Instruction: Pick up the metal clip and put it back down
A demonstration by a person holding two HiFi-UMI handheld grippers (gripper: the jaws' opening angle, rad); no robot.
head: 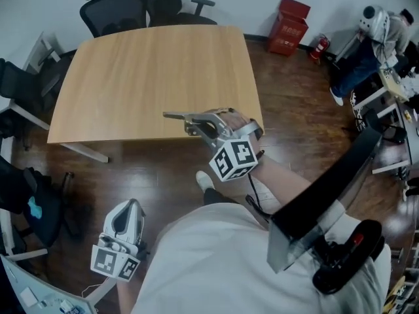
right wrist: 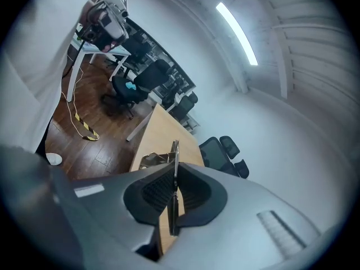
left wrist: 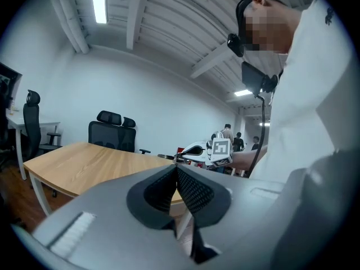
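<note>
The metal clip (head: 178,116) is a thin silvery piece held edge-on above the front edge of the wooden table (head: 131,64). My right gripper (head: 200,124) is shut on it, and its flat handle pokes out to the left past the fingertips. In the right gripper view the clip (right wrist: 175,151) stands as a narrow blade pinched between the black pads of that gripper (right wrist: 174,176). My left gripper (head: 128,209) hangs low beside the person's body, away from the table. In its own view the left gripper (left wrist: 176,172) has its pads pressed together with nothing between them.
Black office chairs (head: 131,2) stand behind the table. A red box (head: 288,23) and a fire extinguisher (head: 319,46) sit by the far wall. Another person (head: 366,51) sits at desks on the right. Dark wood floor (head: 150,175) lies between the table and me.
</note>
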